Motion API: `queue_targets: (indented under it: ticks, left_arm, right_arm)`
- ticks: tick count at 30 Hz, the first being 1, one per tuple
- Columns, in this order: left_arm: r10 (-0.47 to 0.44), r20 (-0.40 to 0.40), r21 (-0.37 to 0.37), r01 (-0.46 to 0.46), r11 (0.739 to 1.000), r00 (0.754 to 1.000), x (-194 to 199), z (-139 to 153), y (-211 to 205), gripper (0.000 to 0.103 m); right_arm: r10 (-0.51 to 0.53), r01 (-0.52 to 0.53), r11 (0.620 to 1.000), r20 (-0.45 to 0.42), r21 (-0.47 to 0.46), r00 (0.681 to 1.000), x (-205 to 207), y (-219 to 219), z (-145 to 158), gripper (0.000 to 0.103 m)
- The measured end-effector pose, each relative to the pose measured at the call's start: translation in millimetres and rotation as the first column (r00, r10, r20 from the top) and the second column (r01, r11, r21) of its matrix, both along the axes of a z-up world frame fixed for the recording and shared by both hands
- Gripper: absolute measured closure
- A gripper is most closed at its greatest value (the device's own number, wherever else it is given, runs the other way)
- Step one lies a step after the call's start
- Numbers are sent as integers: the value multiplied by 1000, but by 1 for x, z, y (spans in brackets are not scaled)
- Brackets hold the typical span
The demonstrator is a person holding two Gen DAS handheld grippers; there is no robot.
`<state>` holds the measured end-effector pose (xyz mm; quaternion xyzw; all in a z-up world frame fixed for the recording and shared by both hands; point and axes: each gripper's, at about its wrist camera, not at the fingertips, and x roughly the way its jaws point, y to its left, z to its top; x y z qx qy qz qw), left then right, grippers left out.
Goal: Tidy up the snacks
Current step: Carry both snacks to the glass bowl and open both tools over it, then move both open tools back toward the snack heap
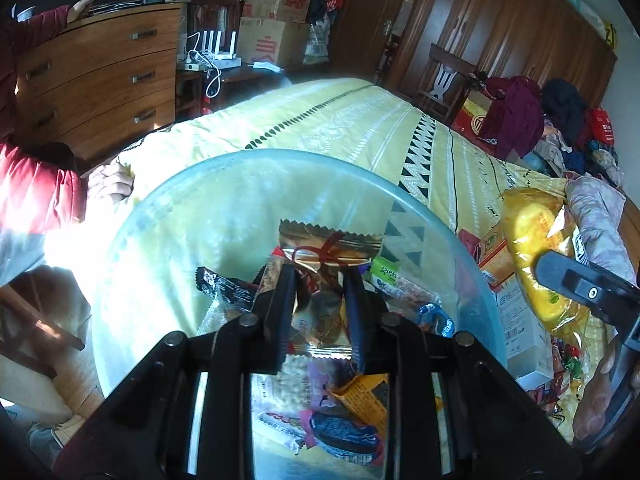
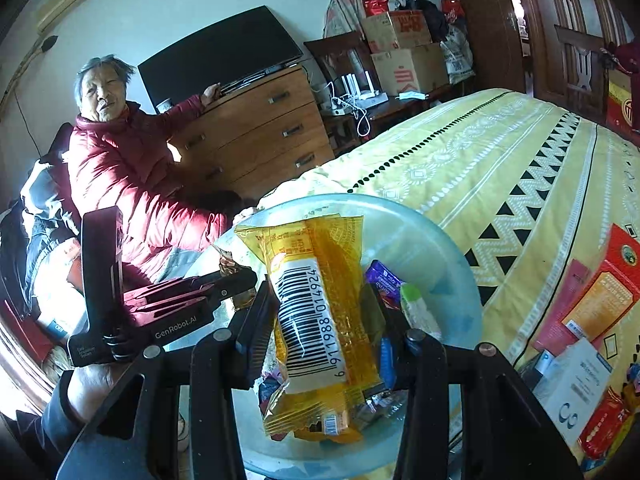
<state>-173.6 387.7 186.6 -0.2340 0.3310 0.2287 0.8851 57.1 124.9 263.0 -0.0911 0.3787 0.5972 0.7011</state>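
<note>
Left wrist view: left gripper (image 1: 319, 280) clamped on gold foil snack packet (image 1: 326, 256), jaws narrow on its crinkled body, zigzag-cut end poking forward past tips. Packet held above glass bowl (image 1: 440, 216), long axis along the jaws. Bowl round, clear, bluish rim, resting on yellow patterned bedspread (image 1: 340, 120). Inside bowl under the jaws: small wrappers, black, purple, orange, glossy film. Right gripper (image 1: 560, 276) at right edge, with yellow packet (image 1: 532, 232) beside the rim. Loose boxes (image 1: 516, 312) on bed outside bowl.

Right wrist view: right gripper (image 2: 324, 312) closed on yellow cellophane packet (image 2: 316, 304), barcode label up, long axis along the jaws, hanging over bowl (image 2: 452, 248). Soft, puffy, translucent film. Left gripper (image 2: 236, 276) just to the left, nearer the far rim. Likely drop straight down for both. Woman in red jacket (image 2: 132, 184) seated behind, by wooden dresser (image 2: 256, 128).
</note>
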Motion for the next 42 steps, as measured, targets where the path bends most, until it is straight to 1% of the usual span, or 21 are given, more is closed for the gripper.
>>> queue_targets:
  ticks: [13,15,17,18,19,20,21,22,25,28,31,33,35,37,38,39,40,41,42]
  left_arm:
    - [-4,3,-9,4,1000,1000,-8,-3,8,78]
    - [0,1,-9,0,1000,1000,-8,-2,9,77]
    - [7,-3,-12,-7,1000,1000,-8,-4,10,63]
    - [13,-2,-11,-13,1000,1000,-9,-3,10,44]
    - [20,1,-7,-20,1000,1000,-9,-3,10,30]
    - [30,6,3,-30,1000,1000,-11,-1,9,26]
    - [35,9,8,-36,999,999,-12,0,9,24]
    - [34,14,8,-34,999,999,-12,0,9,23]
    - [25,35,9,-25,1000,999,-13,5,4,23]
    - [-8,69,26,6,1000,998,-10,14,-10,23]
    - [-69,99,52,64,997,993,4,24,-34,23]
    - [-119,127,53,113,992,985,15,33,-55,22]
    - [-177,153,61,170,984,972,26,41,-79,22]
    - [-253,174,78,243,967,952,38,49,-110,22]
    - [-291,178,89,279,956,940,44,53,-126,21]
    - [-333,181,102,319,942,926,49,56,-144,21]
    - [-375,183,112,359,926,909,55,58,-162,21]
    - [-424,183,121,408,905,887,60,59,-182,20]
    - [-467,178,128,450,884,866,65,59,-201,20]
  right_arm:
    - [15,-15,999,-6,-29,1000,-8,18,-5,56]
    - [15,-16,999,-15,-30,1000,-8,20,-7,53]
    - [7,-8,1000,-33,-30,999,-5,20,-10,48]
    - [3,-4,999,-38,-34,999,-3,21,-11,46]
    - [-1,0,999,-35,-38,999,-3,21,-12,45]
    - [-3,2,999,-29,-40,1000,-3,21,-12,43]
    - [-4,3,999,-24,-40,1000,-4,19,-11,42]
    - [-7,6,999,-21,-38,1000,-5,16,-10,36]
    - [-13,13,1000,-14,-19,1000,-9,-7,-9,34]
    - [-56,56,998,-9,-22,998,-13,-53,-17,34]
    - [-150,150,988,5,-43,989,-13,-118,-33,33]
    - [-241,241,968,11,-73,970,-8,-166,-46,32]
    - [-351,347,931,-14,-118,936,4,-221,-65,31]
    - [-484,471,864,-37,-179,874,22,-283,-89,31]
    - [-531,512,834,-52,-204,845,29,-308,-97,33]
    - [-587,559,796,-66,-231,807,36,-337,-106,36]
    - [-631,600,762,-76,-243,772,42,-363,-113,40]
    - [-670,635,731,-87,-250,737,48,-388,-117,42]
    - [-712,674,694,-100,-251,695,56,-415,-121,42]
